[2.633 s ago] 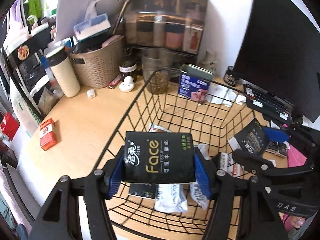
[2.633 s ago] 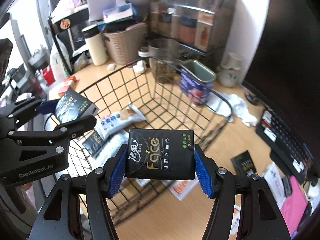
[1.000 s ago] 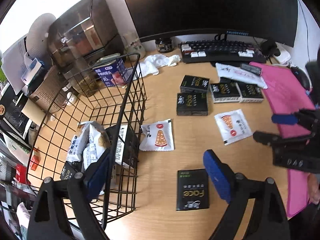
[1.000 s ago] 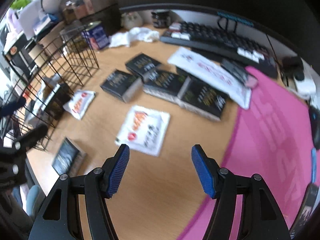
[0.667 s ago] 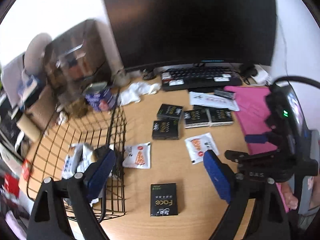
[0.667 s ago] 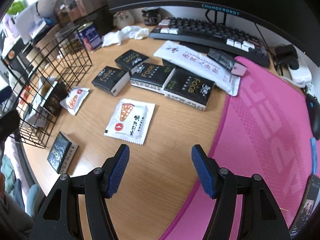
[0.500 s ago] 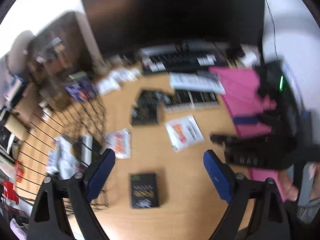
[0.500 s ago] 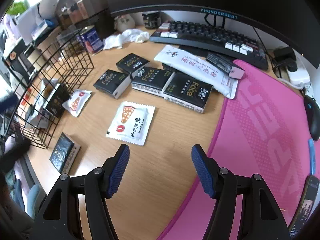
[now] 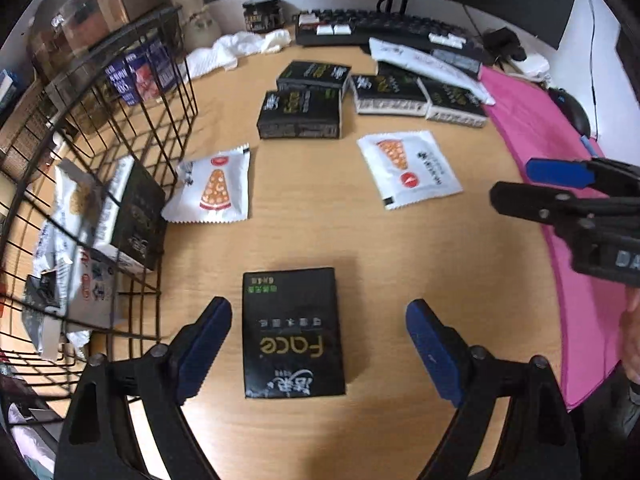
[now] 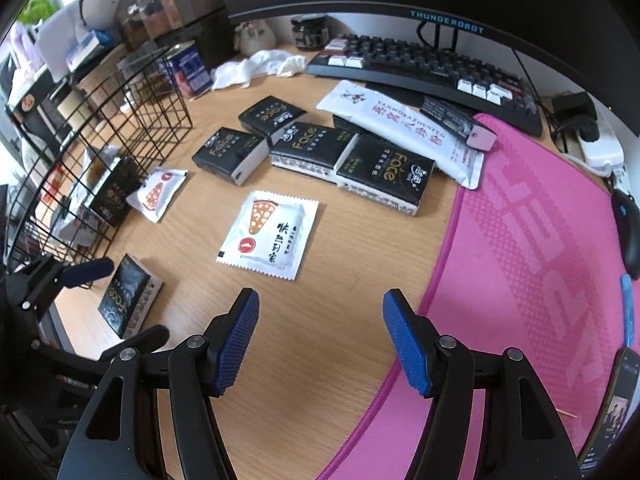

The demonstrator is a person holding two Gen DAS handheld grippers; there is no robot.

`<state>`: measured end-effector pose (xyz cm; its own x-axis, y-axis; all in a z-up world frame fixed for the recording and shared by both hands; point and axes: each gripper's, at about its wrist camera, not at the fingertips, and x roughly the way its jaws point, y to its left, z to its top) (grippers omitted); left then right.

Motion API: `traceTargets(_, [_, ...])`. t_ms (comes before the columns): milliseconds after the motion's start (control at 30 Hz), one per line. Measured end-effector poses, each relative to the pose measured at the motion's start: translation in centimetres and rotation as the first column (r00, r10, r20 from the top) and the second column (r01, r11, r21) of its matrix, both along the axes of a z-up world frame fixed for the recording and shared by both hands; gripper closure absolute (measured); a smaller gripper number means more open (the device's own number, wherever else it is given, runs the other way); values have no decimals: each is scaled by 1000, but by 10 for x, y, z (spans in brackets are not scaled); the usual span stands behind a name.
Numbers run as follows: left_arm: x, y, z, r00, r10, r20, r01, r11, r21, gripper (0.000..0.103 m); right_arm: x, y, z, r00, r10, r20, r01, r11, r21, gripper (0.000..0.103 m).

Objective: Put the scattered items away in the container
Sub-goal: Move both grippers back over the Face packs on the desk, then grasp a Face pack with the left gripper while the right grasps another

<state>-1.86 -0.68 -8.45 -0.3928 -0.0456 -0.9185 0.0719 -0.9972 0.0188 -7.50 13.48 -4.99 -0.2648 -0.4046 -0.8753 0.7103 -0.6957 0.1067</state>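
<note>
My left gripper hangs open over a black Face tissue pack lying flat on the wooden desk; the pack lies between the pads, nearer the left one, untouched. That same pack shows at the lower left of the right wrist view. The black wire basket stands to the left with tissue packs and snack bags inside. My right gripper is open and empty above bare desk, just short of a white pizza sachet. A second pizza sachet lies against the basket. Several more black tissue packs lie further back.
A pink desk mat covers the right side. A keyboard and monitor stand at the back, with a long white packet, crumpled white tissue, a blue tin and a dark jar. A mouse lies far right.
My left gripper left the basket without its tissue pack, swung over the desk and came down over the lone black pack. My right gripper released its pack earlier and has held still lately.
</note>
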Motion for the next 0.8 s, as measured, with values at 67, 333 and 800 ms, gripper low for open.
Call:
traceTargets(67, [-1,-6,-3,1000,12,-1,-12,999,38,16,0,-1,-1,1000,4,-2,-4,1000,4,38])
traceTargets(333, [-7,-18,4,999,41,-11,-40,999,32,51,-20,6,-7,999,-40,-16,40,999,31,38])
traceTargets(800, [-85,5,34,994,-56,-93,63,995,72,51,-86,33,11,980,-180,-81,183,983,34,38])
